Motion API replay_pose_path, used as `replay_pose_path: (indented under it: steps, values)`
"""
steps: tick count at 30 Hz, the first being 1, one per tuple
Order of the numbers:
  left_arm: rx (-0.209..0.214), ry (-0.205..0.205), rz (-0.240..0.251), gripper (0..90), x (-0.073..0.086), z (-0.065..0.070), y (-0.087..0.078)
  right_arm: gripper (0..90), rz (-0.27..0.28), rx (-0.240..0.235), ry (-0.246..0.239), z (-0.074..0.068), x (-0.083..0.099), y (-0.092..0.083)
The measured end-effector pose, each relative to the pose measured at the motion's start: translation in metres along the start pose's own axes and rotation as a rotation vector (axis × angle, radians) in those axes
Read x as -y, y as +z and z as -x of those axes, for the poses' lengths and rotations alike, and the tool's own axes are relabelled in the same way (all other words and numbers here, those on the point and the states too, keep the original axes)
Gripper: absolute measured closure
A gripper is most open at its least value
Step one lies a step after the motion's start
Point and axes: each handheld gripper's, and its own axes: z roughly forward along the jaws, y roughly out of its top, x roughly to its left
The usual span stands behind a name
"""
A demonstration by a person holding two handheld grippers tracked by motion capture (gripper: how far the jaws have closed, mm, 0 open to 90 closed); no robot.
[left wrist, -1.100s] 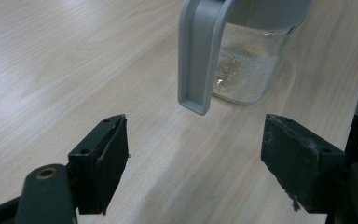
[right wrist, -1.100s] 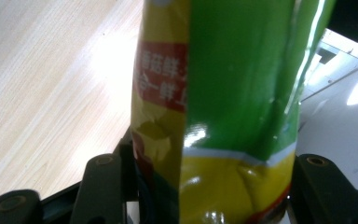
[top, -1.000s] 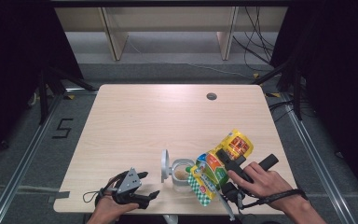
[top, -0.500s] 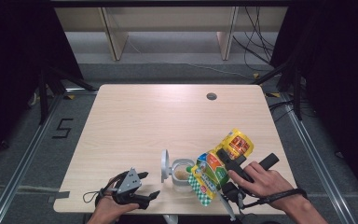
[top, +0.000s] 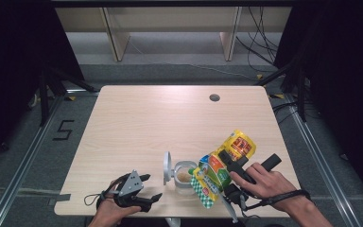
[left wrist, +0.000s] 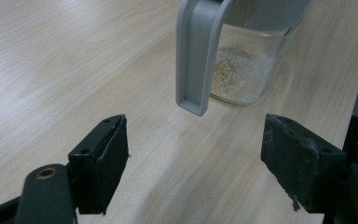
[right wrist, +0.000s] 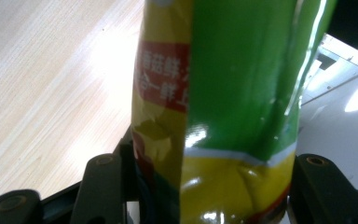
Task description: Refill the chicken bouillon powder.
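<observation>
Two grippers busy: my right gripper [top: 227,166] clamps snack bag [top: 217,172], tilted over glass jar [top: 184,177] at table's [top: 170,118] 6 o'clock. Little powder inside; pouring looks unfinished. My left gripper [top: 151,189] wide open, empty, at jar's 8 o'clock.

The pale wood-grain worktop [top: 137,123] is looking matt; the clear jar [left wrist: 249,70] is wearing a grey plastic lid [left wrist: 196,51]; the pouch [right wrist: 223,107] is gleaming glossy.

Left gripper [left wrist: 193,154]: black blocky jaws, a brass-coloured screw behind each pad, grey three-cornered plate above the fingers. Right gripper [right wrist: 205,186]: black jaws with dark screws, black cable trailing behind the hand [top: 260,182].
</observation>
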Motion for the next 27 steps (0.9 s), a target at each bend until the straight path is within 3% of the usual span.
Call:
replay_pose_path:
  steps: [6,7,9,10,16,17,18,26,27]
  values:
    - [0.002,0.001,-0.001,22.8,-0.0001,-0.0001,0.0,49.5,-0.003,0.004,0.009,-0.0003,-0.0006,0.0]
    - [0.0,0.018,-0.001,22.8,-0.0005,-0.0009,-0.0002,49.5,-0.006,0.005,0.015,-0.0007,-0.0009,-0.0001]
    - [-0.003,0.001,-0.002,22.8,-0.0001,0.0001,-0.0002,49.6,-0.006,0.005,0.015,-0.0006,-0.0009,-0.0003]
    - [-0.006,0.002,-0.003,22.8,-0.0001,0.0002,-0.0004,49.7,0.0,0.006,-0.008,0.0006,-0.0004,0.0002]
    - [-0.005,0.002,-0.002,22.8,-0.0002,0.0003,-0.0003,49.8,0.0,0.001,-0.011,0.0008,-0.0001,-0.001]
    - [-0.005,0.021,-0.002,22.8,-0.0006,-0.0008,-0.0005,49.8,0.001,0.001,-0.012,0.0009,-0.0001,-0.0011]
    - [-0.006,0.001,-0.002,22.8,-0.0001,0.0002,-0.0005,49.8,0.0,0.01,-0.01,0.0007,-0.0002,-0.0015]
    - [-0.007,0.002,-0.003,22.8,-0.0001,0.0004,-0.0003,51.0,0.002,0.009,-0.016,0.0011,0.0003,-0.0025]
    - [-0.004,0.023,-0.002,22.8,-0.0006,-0.0009,-0.0004,51.0,0.002,0.01,-0.015,0.0011,0.0003,-0.0026]
